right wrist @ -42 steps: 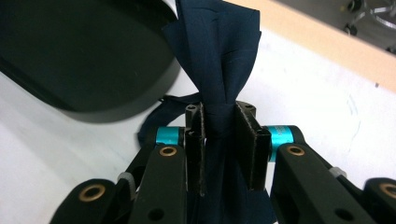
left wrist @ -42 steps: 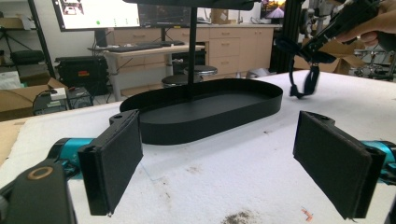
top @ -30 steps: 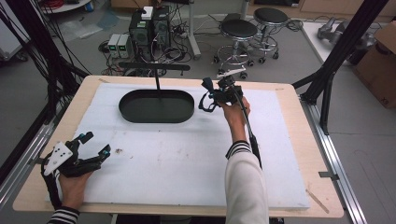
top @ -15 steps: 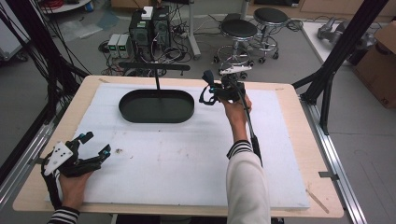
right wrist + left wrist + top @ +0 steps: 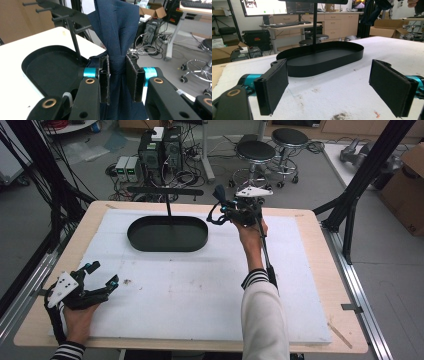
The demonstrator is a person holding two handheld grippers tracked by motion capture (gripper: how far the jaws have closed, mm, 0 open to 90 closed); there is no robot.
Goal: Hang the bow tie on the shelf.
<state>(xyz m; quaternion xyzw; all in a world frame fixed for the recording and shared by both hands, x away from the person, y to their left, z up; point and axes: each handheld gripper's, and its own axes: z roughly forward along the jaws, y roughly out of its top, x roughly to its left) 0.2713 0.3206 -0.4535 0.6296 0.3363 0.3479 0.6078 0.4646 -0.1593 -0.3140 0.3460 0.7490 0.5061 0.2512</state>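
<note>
Lab room: stools, computers, cables beyond a white-padded table [image 5: 200,295]. Right gripper [image 5: 117,75] held high near the black oval tray [image 5: 167,234], jaws clamped on a bunched navy cloth [image 5: 116,27], likely bound for the tray stand's rack. Left gripper [image 5: 102,282] rests at the near-left corner, jaws apart, empty.

Black grippers with teal joints, brass screws; striped-cuffed white sleeve [image 5: 263,312].

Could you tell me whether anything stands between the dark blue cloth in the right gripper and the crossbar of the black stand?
Nothing visible does. The right gripper holds the dark blue cloth bunched in its jaws, raised beside the black stand's crossbar. The tray below lies bare.
</note>
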